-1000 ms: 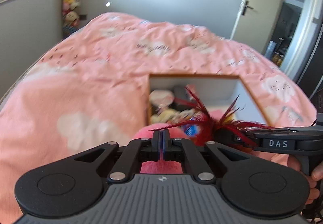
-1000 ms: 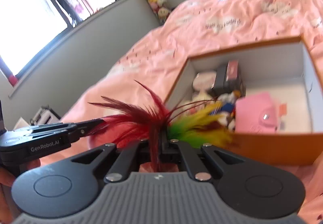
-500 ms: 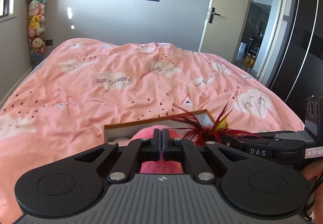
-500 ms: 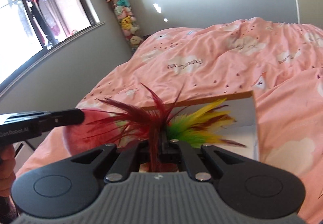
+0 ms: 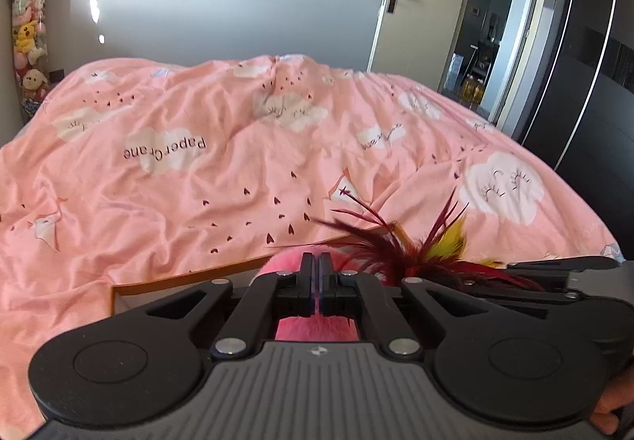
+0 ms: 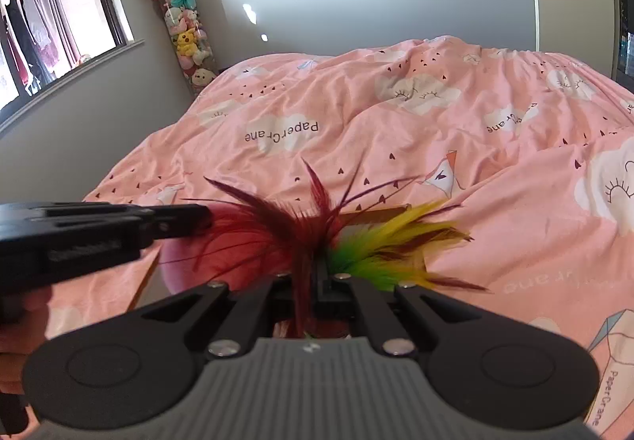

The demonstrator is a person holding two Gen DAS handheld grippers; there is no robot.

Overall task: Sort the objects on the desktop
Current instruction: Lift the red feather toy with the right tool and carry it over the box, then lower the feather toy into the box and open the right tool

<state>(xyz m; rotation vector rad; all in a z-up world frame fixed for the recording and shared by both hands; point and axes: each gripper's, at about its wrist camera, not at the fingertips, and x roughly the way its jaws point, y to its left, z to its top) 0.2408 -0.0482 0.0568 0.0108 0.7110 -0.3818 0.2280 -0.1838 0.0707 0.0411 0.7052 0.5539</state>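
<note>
Left gripper [image 5: 316, 266]: closed on a pink soft thing [image 5: 317, 328].
Right gripper [image 6: 317, 273]: closed on a feather toy [image 6: 356, 238].
Box [image 5: 178, 277]: just below both grippers, near edge of the bed [image 5: 198, 170].
Progress: both things held, not yet placed; contents of the box hidden.

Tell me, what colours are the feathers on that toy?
Dark red, green and yellow feathers, seen best in the right wrist view.

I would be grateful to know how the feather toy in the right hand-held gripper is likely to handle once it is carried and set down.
The feather toy probably weighs very little. Its plumes fan loosely above the right hand-held gripper, so they should flop and flutter. Thin quills look easy to bend or crush.
</note>
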